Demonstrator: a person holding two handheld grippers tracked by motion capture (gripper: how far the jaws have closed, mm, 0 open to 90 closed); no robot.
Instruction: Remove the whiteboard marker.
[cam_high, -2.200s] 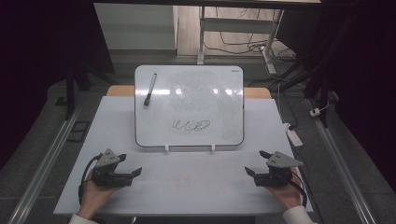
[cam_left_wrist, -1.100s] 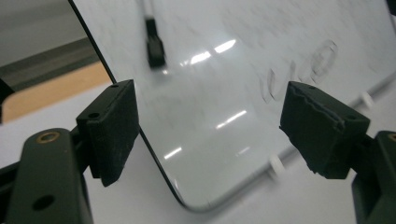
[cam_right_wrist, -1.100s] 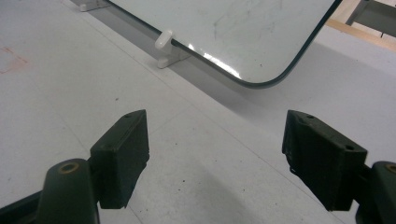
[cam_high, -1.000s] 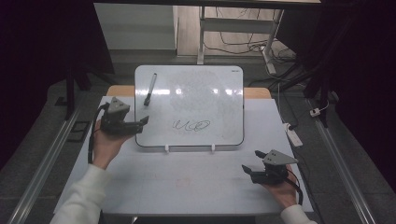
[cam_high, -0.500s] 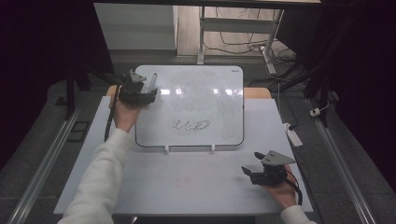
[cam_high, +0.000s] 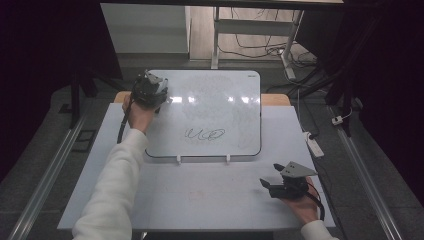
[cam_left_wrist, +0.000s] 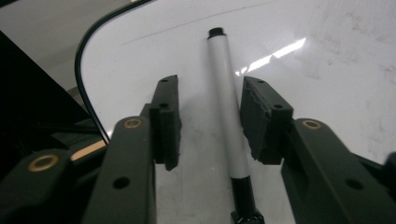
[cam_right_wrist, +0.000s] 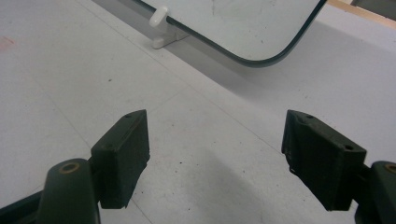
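one white rectangular whiteboard with a thin dark rim (cam_high: 210, 115) lies on one pale grey table top (cam_high: 200, 200), propped on two small white clips (cam_high: 178, 160). one black scribble (cam_high: 205, 134) is drawn near the board's middle.

left gripper (cam_high: 150, 92): held over the board's far left corner in the high view. in the left gripper view, one marker with a silver-white barrel and black ends (cam_left_wrist: 228, 121) lies flat on the board between the two black jaws, running lengthwise along them, its far black tip beyond the pads. the jaws have just been closing around it. a gap shows between the left pad and the barrel; the right pad stands just beside the barrel, and contact there cannot be confirmed. the gripper is thus parted and not yet pressing on the marker.

right gripper (cam_high: 286, 184): held by the person's right hand (cam_high: 302, 207) low over bare table, near the board's near right corner. in the right gripper view its two jaws stand wide apart with nothing between them; one white clip (cam_right_wrist: 161, 18) and the board's rounded corner lie ahead of it.

one white sleeve (cam_high: 112, 190) covers the left forearm.
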